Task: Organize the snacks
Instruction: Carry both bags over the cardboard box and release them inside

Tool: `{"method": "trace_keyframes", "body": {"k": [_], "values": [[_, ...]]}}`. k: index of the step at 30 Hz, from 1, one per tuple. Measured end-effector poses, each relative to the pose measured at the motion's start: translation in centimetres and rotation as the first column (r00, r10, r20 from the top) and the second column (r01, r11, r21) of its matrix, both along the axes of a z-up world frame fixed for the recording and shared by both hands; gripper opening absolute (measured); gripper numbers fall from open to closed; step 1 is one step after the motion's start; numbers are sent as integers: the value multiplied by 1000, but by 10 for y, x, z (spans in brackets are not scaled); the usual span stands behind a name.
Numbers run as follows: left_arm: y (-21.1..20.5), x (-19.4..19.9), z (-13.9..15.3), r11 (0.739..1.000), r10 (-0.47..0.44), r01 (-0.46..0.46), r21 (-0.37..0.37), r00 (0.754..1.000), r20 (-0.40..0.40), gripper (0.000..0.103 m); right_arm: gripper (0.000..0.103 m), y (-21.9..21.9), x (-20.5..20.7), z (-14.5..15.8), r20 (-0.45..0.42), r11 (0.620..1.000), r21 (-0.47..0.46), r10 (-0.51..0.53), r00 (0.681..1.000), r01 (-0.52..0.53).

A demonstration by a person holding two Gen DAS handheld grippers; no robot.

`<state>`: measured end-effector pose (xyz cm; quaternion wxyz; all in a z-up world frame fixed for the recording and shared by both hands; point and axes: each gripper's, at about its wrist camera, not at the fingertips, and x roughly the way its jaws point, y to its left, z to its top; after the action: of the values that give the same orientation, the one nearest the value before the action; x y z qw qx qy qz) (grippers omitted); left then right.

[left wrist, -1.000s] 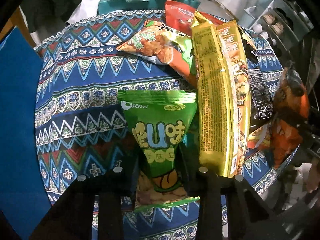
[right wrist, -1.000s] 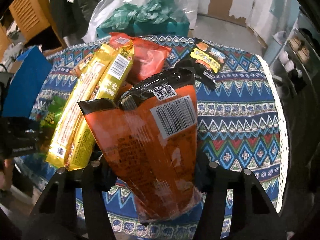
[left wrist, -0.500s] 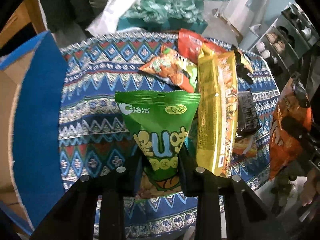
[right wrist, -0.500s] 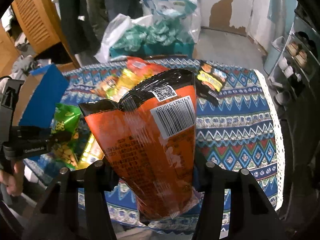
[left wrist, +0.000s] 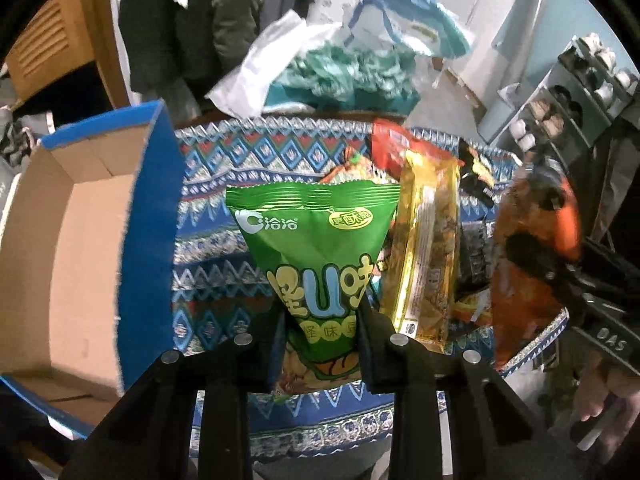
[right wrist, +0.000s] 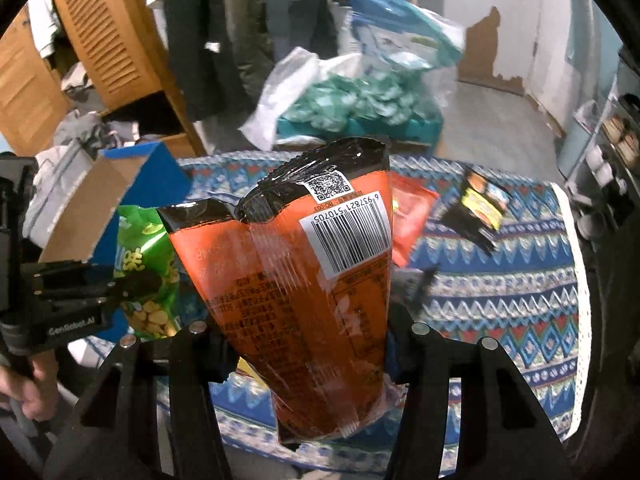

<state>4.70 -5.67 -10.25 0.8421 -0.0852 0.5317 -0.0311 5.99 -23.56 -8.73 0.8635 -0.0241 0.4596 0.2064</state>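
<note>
My left gripper [left wrist: 320, 336] is shut on a green snack bag [left wrist: 316, 240], held up above the patterned round table [left wrist: 224, 240]. My right gripper [right wrist: 308, 344] is shut on an orange and black snack bag [right wrist: 304, 264], also lifted off the table. In the left wrist view that orange bag [left wrist: 528, 280] and the right gripper hang at the right edge. The green bag [right wrist: 144, 268] and the left gripper show at the left of the right wrist view. An open blue cardboard box [left wrist: 80, 240] stands left of the table. A yellow snack pack [left wrist: 428, 240] lies on the table.
A red bag [right wrist: 408, 216] and a black and yellow packet [right wrist: 480, 208] lie on the far part of the cloth. Behind the table sit a teal box with plastic bags [right wrist: 360, 100] and a wooden louvred door [right wrist: 108, 36]. Shelves [left wrist: 568, 92] stand at the right.
Both grippers have risen with their bags, so the table looks smaller and farther. The blue box has come into view at the left. Both grips stay as they were.
</note>
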Motion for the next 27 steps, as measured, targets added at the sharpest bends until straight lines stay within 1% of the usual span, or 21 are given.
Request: {"method": "trace_keyframes", "body": {"k": [4,11,18,23,27], "values": [[17,-7,16,1000,19,-19,-4,999,27,30,54,27,2,9,2,999,23,43,999,-43],[61,-21,39,996,90,-89,-10,994,68,30,54,87,4,27,20,990,47,131,991,-132],[115,-36,62,983,183,-180,-32,976,121,30,54,141,10,42,31,977,71,197,980,-199],[151,-43,67,969,245,-239,-57,960,135,30,54,187,10,54,49,964,75,250,967,-253],[178,-47,63,955,294,-286,-77,947,131,30,54,222,11,53,39,954,78,288,957,-291]]}}
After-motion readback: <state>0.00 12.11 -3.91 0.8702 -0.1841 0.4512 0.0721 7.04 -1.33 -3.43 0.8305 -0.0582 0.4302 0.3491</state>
